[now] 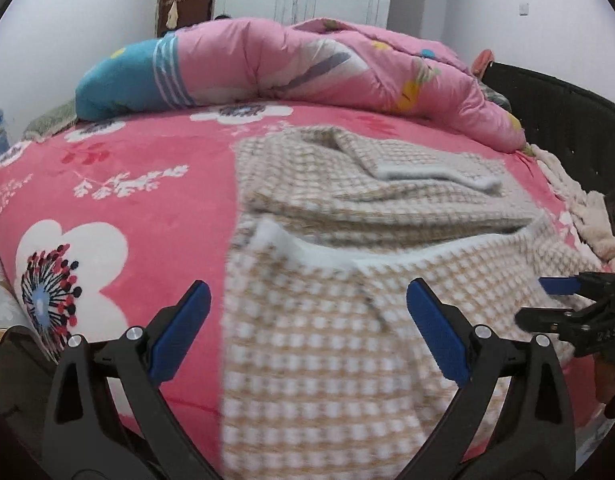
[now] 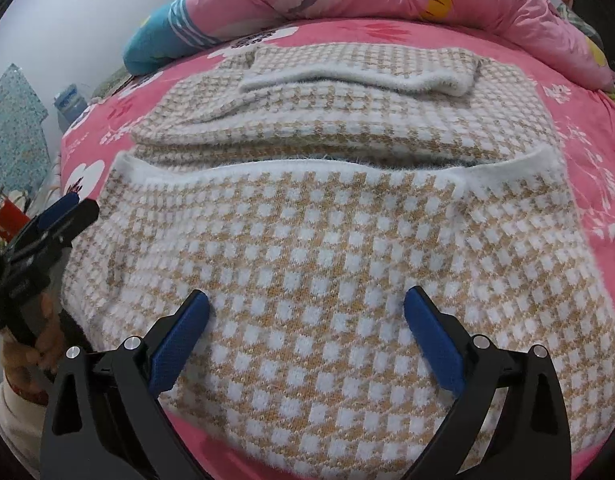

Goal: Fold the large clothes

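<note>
fuzzy checked knit sweater folded on plush floral blanket | both grippers' jaws spread, empty

Sweater: fuzzy knit, tan-white check, matt. Bedsheet: plush pink fleece. Far quilt: smooth, faintly glossy cloth; gripper pads textured blue.
</note>
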The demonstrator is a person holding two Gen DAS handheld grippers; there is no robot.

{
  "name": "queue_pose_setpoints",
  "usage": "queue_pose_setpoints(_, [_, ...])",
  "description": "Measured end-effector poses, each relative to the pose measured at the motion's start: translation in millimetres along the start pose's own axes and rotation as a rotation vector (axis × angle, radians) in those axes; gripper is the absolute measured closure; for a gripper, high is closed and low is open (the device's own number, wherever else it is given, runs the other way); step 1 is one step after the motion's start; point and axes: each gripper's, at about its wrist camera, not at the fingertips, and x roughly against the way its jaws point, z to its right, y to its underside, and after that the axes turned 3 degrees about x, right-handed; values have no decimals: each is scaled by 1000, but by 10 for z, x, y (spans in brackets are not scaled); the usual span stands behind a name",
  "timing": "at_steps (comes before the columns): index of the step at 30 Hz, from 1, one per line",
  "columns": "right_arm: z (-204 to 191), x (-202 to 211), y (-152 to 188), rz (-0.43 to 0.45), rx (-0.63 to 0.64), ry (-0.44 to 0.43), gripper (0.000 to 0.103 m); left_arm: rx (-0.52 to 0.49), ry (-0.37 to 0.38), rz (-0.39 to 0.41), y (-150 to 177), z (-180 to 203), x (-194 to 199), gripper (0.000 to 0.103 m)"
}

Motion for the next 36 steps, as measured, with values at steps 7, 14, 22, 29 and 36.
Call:
queue_pose_setpoints(7, [9, 2, 4, 3, 2, -1, 7, 55, 146, -104, -77, -326, -362, 48])
queue_pose_setpoints(14, [23, 13, -12, 1, 8, -11, 7, 122, 280, -116, -119, -454, -368, 68])
queue_pose_setpoints(22, [15, 3, -12, 2, 7, -11, 7, 131, 266, -177, -149, -394, -505, 68])
queue_pose_setpoints(29, [15, -9, -11, 2, 13, -14, 7, 160, 362, -166, -171, -336, -461, 68])
queue_pose_setpoints(36, [5, -55, -64, -5, 15, -11, 7, 97, 206, -220, -168, -169, -581, 67])
